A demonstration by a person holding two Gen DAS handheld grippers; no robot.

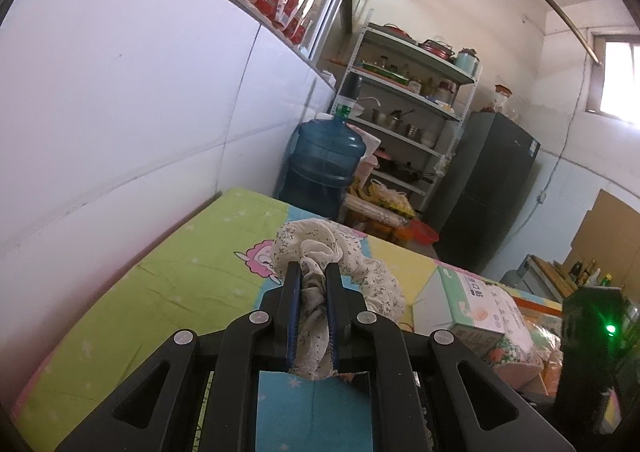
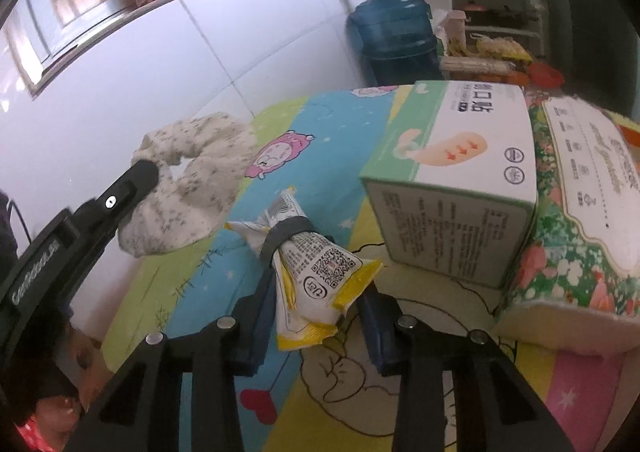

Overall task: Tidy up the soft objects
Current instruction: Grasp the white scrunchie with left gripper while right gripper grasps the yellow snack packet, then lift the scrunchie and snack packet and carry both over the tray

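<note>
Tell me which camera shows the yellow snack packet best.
The right wrist view: the yellow snack packet lies between the right gripper jaws, its printed side visible. The left wrist view does not show it.

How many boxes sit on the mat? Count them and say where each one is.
2. The white-and-green box stands on the mat's right side, beyond the right gripper. The flowered tissue box sits right beside it, further right. More may be hidden behind them.
</note>
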